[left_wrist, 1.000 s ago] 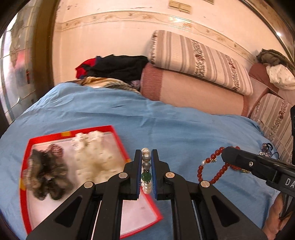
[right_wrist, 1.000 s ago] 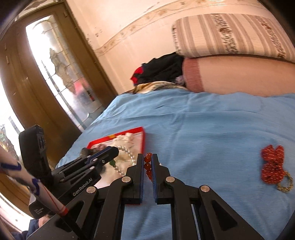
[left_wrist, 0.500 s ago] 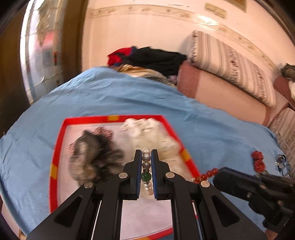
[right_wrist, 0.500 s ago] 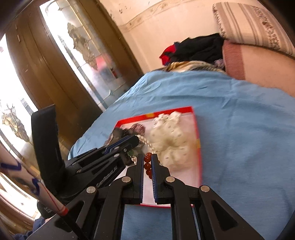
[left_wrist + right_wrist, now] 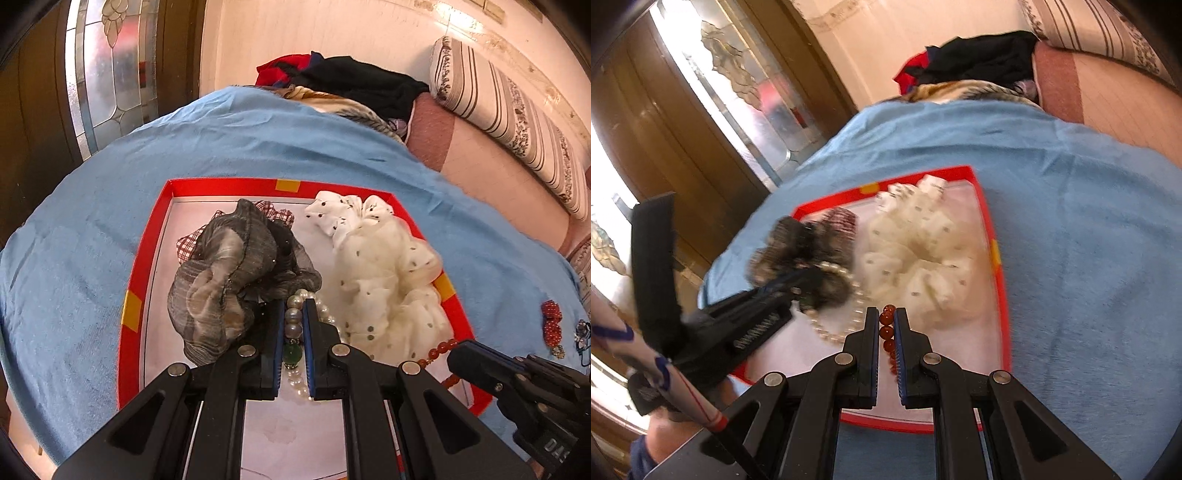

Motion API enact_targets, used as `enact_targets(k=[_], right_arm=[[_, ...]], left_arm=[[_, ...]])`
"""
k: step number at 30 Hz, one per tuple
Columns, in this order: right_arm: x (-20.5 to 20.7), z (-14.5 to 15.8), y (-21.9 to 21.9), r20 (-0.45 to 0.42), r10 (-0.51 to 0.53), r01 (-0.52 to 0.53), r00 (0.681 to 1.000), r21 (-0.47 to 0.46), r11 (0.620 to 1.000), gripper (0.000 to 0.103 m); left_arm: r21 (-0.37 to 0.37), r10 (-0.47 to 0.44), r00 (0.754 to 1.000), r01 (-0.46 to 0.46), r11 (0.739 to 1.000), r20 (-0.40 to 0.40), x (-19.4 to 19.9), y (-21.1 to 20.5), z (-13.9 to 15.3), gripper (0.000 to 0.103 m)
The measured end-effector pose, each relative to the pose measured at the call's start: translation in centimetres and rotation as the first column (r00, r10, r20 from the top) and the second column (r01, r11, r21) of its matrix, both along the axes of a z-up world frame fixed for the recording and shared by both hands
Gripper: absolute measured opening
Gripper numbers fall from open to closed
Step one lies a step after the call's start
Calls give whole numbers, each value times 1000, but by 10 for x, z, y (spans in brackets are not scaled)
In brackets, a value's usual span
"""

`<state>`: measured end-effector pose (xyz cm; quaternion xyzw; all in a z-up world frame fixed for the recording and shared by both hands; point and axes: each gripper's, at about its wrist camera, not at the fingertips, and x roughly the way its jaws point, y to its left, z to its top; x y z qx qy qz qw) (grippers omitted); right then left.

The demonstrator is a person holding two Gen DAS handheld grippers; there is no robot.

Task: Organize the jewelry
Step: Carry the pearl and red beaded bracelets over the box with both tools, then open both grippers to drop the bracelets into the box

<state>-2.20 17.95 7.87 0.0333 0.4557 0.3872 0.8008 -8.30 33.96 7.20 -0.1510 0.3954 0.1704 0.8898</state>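
A red-rimmed tray (image 5: 130, 317) (image 5: 999, 291) lies on the blue bedspread. Inside it sit a grey gauzy scrunchie (image 5: 225, 280) (image 5: 798, 254) and a white dotted scrunchie (image 5: 380, 266) (image 5: 916, 258). My left gripper (image 5: 294, 306) is shut on a pearl bracelet (image 5: 293, 321) with a green bead, held over the tray between the two scrunchies. In the right wrist view the pearl bracelet (image 5: 846, 306) hangs as a loop from the left gripper (image 5: 809, 277). My right gripper (image 5: 886, 314) is shut on a red bead bracelet (image 5: 886, 328) above the tray's near part; the red bead bracelet (image 5: 437, 349) also shows at right in the left wrist view.
Small red ornaments (image 5: 552, 321) and a dark trinket (image 5: 581, 330) lie on the bedspread (image 5: 92, 229) right of the tray. Pillows (image 5: 517, 118) and a clothes pile (image 5: 354, 81) line the far wall. A glass door (image 5: 750, 96) stands left. A person's hand (image 5: 665, 432) holds the left gripper.
Both grippers moved leftward and down, from over the bare bedspread to over the tray, each still holding its bracelet. The tray now fills the middle of both views.
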Motion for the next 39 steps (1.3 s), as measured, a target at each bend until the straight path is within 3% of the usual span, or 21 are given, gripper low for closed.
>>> enact_targets(k=[9, 11, 13, 15, 39], right_arm=[[13, -21, -10, -33, -41, 39, 999, -42, 998, 9], [13, -21, -11, -28, -41, 39, 999, -49, 998, 9], [14, -21, -12, -26, -45, 43, 999, -53, 998, 9], [14, -21, -14, -30, -43, 42, 999, -47, 998, 9], [6, 8, -47, -22, -72, 73, 997, 15, 997, 15]], left_arm=[[45, 12, 1000, -11, 999, -27, 5, -5, -1, 12], [49, 7, 1000, -6, 999, -20, 6, -8, 0, 20], [69, 4, 1000, -4, 998, -10, 6, -11, 3, 38], [78, 1, 1000, -1, 997, 7, 6, -14, 6, 43], [77, -65, 992, 57, 995, 105, 17, -43, 28, 43]])
